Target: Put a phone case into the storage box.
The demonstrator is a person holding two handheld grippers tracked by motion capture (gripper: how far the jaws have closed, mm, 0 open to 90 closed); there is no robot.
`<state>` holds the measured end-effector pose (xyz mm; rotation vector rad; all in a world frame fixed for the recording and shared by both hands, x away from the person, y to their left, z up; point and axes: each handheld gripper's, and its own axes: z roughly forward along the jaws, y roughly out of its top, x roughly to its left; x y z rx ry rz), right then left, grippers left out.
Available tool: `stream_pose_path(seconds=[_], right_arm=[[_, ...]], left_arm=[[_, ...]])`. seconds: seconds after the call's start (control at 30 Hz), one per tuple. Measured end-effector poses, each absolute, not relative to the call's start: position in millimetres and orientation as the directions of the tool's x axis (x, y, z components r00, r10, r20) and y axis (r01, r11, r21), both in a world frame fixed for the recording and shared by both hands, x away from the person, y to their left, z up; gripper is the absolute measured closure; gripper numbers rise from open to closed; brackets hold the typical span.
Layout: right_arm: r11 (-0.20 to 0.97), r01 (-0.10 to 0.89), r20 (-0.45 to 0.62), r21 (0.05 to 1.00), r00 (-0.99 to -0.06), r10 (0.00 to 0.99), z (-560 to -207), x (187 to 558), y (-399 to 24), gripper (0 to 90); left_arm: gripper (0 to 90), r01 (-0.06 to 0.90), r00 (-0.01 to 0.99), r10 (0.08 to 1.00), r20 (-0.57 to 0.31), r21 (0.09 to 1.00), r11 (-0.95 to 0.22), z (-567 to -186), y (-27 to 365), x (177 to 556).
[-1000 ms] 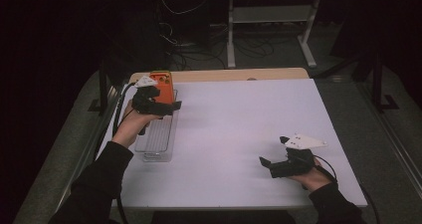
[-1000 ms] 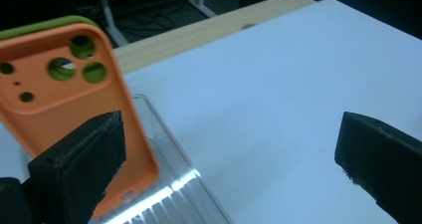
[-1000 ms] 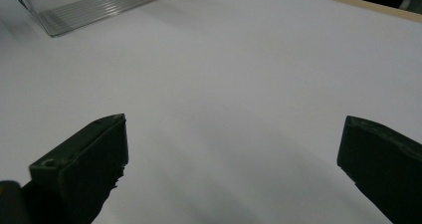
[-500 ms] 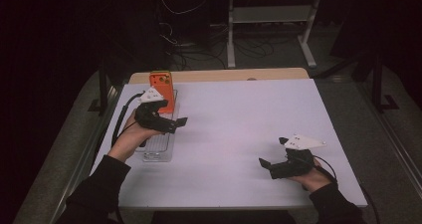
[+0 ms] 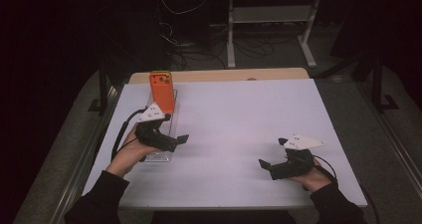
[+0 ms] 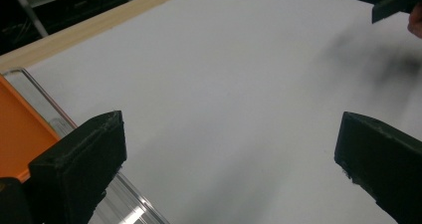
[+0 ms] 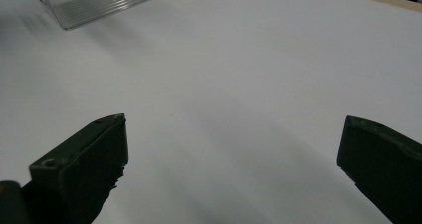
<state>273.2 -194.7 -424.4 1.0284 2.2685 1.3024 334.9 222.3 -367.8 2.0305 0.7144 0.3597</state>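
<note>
Orange phone (image 5: 162, 90) in clear tray (image 5: 160, 157) at table's left edge, both tongs spread, empty

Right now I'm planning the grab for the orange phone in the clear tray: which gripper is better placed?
Left. The left gripper is open beside the tray holding the phone; the right gripper is far across the table.

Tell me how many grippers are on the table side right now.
2. The left gripper is beside the clear tray with the orange phone; the right gripper is over the table's near right.
</note>
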Motion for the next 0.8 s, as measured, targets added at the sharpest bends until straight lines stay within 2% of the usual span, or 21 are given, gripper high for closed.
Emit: stream_pose_path(seconds=[0.8], right_arm=[[0.307,0.406,0.078,0.861,-0.702,0.708,-413,275,-202,0.0]], left_arm=[[0.0,0.331,0.819,0.573,-0.036,0.845,-0.420,-396,245,308]])
